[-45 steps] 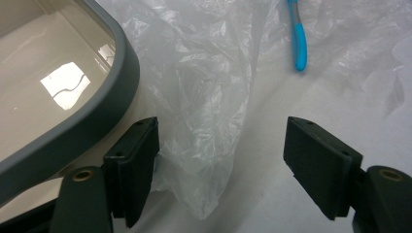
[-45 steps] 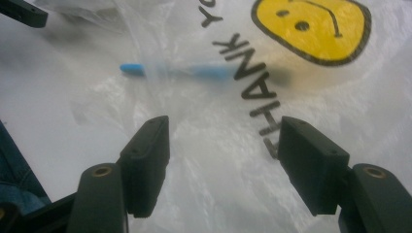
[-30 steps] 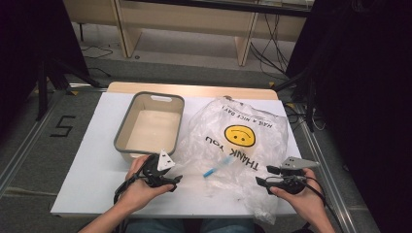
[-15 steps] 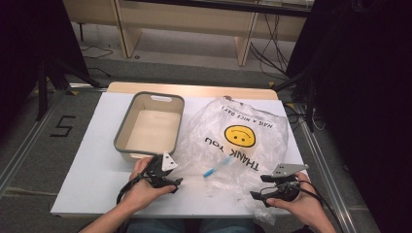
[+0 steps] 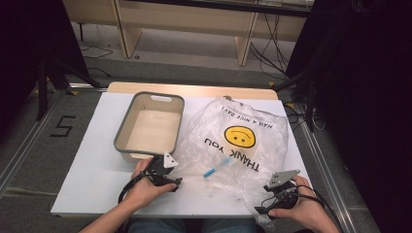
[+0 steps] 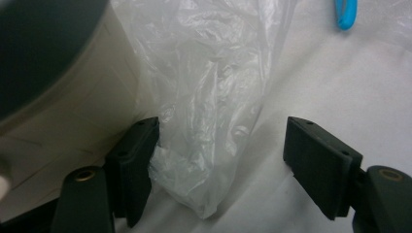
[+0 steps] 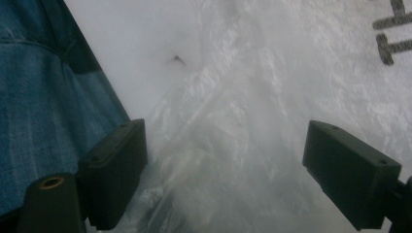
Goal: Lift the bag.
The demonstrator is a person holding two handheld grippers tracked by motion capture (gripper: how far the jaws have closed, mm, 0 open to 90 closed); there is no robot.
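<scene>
A clear plastic bag [image 5: 238,145] printed with a yellow smiley and "THANK YOU" lies crumpled on the white table [image 5: 92,165]. A slim blue object [image 5: 216,168] lies at the bag's near side, its blue end [image 6: 346,10] showing in the left gripper view. My left gripper [image 5: 171,178] [image 6: 222,121] is open, with a bunched corner of the bag [image 6: 204,145] between its jaws, against the left pad. My right gripper [image 5: 265,206] [image 7: 226,128] is open at the bag's near right corner. Its jaws have just been opening, and crumpled plastic [image 7: 233,160] lies loose between them.
An empty bin with a grey rim [image 5: 150,127] stands left of the bag, close to my left gripper, its pale wall [image 6: 73,121] beside the left jaw. Blue trousers [image 7: 43,111] and the table's near edge sit close to the right gripper. Cables and shelf legs lie beyond the table.
The right hand and its gripper have slipped a little toward the table's near edge at the bag's corner. The left hand has stayed by the bin.
</scene>
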